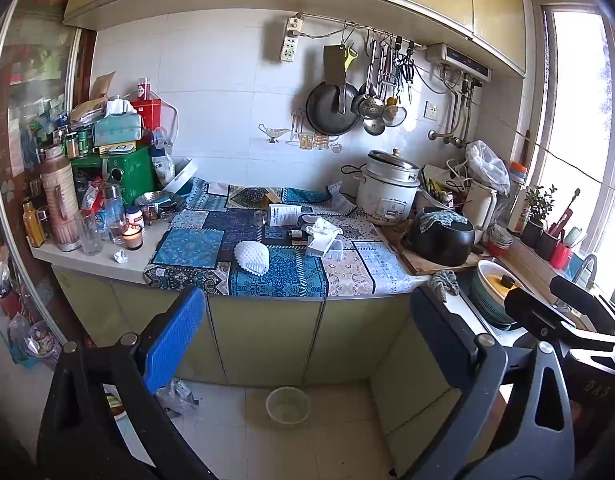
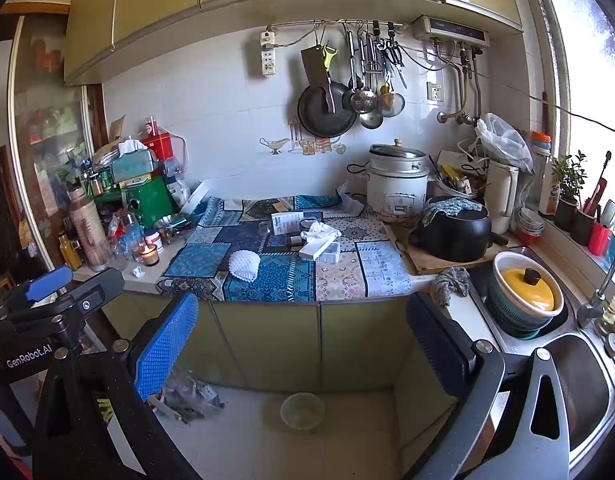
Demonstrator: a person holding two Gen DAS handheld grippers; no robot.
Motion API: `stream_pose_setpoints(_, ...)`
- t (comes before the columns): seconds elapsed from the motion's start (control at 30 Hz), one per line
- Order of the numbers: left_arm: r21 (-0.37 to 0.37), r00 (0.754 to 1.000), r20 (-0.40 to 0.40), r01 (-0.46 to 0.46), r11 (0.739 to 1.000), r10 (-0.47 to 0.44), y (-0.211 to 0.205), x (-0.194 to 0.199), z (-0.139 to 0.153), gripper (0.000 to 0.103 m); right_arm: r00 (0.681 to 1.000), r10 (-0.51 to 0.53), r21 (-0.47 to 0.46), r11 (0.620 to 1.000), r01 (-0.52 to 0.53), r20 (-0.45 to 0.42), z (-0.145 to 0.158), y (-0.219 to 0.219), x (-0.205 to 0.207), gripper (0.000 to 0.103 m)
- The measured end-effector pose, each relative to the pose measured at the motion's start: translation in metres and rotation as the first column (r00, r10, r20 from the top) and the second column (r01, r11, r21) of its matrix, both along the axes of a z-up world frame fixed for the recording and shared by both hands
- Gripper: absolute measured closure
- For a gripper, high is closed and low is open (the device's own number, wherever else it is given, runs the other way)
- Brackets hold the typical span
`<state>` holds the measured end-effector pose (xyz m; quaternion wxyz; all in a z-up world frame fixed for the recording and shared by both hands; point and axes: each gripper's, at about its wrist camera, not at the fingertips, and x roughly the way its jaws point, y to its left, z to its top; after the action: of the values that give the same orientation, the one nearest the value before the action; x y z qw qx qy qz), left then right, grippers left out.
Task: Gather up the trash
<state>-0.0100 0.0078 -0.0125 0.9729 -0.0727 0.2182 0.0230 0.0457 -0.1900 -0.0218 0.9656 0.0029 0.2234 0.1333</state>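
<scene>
Both grippers were held back from the counter, well apart from the trash. The left gripper (image 1: 307, 340) had its fingers spread wide with nothing between them; the right gripper (image 2: 303, 344) stood likewise released and empty. A white foam fruit net (image 1: 252, 257) lay on the patterned cloth (image 1: 187, 248) near the front edge of the counter, its long axis running left to right, narrow end toward the left. A crumpled paper ball (image 1: 120, 256) sat on the bare counter (image 1: 99, 264) beside a lit candle jar (image 1: 132, 236). A crumpled tissue (image 1: 323, 228) rested behind the net, just beside a white box (image 1: 283, 214).
</scene>
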Motion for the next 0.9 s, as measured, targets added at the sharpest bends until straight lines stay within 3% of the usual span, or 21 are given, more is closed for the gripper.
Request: stream_pose_setpoints(0.9,-0.009,1.0,-0.014,-0.021,1.0,0.021,-0.0055,0.0039,0.0057,0.0,1.0,0.009,0.005,1.0,-0.009,0.0,0.0012,0.0002,0.0001,0.0)
